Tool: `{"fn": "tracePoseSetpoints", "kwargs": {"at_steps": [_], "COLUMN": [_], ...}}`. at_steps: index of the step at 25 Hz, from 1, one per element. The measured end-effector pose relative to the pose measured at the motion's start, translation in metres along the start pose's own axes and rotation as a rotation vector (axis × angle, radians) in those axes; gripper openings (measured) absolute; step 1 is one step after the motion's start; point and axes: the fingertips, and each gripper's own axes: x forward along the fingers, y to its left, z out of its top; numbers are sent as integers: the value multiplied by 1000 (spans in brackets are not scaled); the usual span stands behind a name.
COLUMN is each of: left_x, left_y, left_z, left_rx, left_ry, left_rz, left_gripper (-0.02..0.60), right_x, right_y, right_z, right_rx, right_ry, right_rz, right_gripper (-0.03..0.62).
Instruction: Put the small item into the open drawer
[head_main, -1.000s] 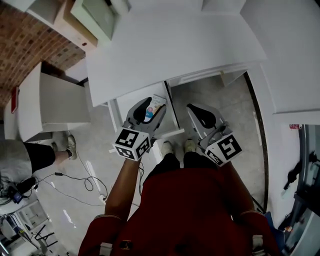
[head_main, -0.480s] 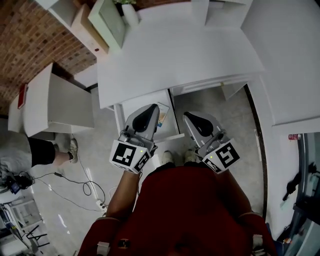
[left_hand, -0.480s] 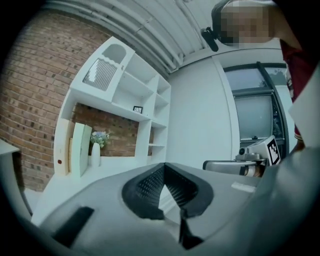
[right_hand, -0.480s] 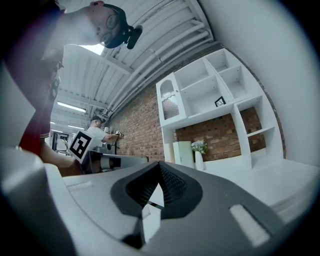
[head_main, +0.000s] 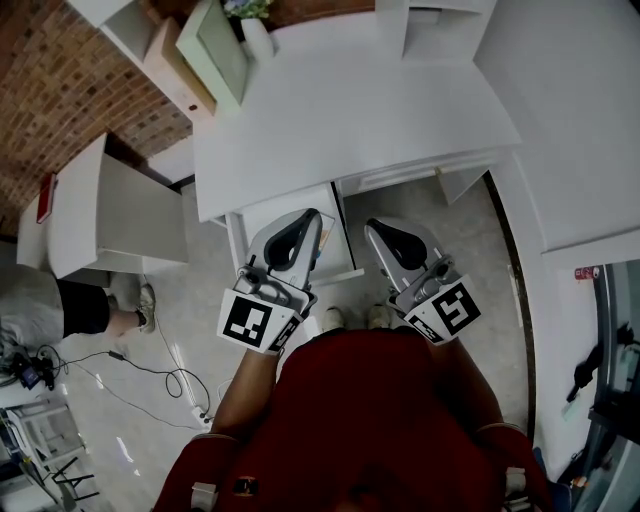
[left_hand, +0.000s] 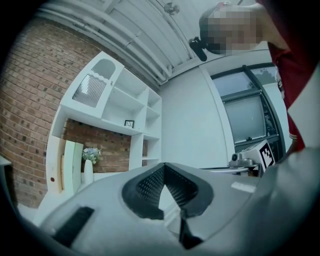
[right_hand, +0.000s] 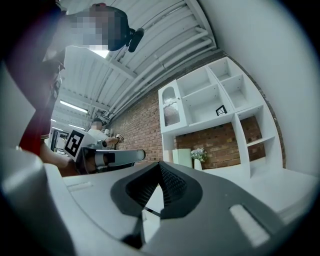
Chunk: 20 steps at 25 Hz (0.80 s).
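Note:
The open white drawer (head_main: 262, 208) sticks out from under the white desk (head_main: 350, 100). My left gripper (head_main: 308, 217) hangs over the drawer, shut, with nothing between its jaws; in the left gripper view (left_hand: 164, 166) the black pads meet at the tip. The small item does not show; the left gripper covers that part of the drawer. My right gripper (head_main: 378, 228) is to the right of the drawer, over the floor below the desk. It is shut and empty too, and its tips meet in the right gripper view (right_hand: 160, 164).
A pale green box (head_main: 215, 45) and a vase of flowers (head_main: 250, 25) stand at the desk's back left. A white cabinet (head_main: 100, 215) is on the left, with another person's leg (head_main: 80, 305) and floor cables (head_main: 150, 370) near it. My shoes (head_main: 335, 318) stand by the drawer front.
A small printed item showed in the drawer by the left gripper's tip; the gripper now covers it. The left jaws have closed. Both grippers have drawn back a little toward me.

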Motion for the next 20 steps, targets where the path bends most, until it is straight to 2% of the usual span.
{"fn": "tracePoseSetpoints", "kwargs": {"at_steps": [20], "left_x": [-2], "left_y": [5], "left_z": [-11], "left_rx": [-19], "left_ry": [41], "left_rz": [14], "left_gripper": [3], "right_x": [-2], "right_y": [-3], "right_z": [-4], "right_rx": [-10], "right_ry": [18], "right_rz": [-4], "right_gripper": [11]}}
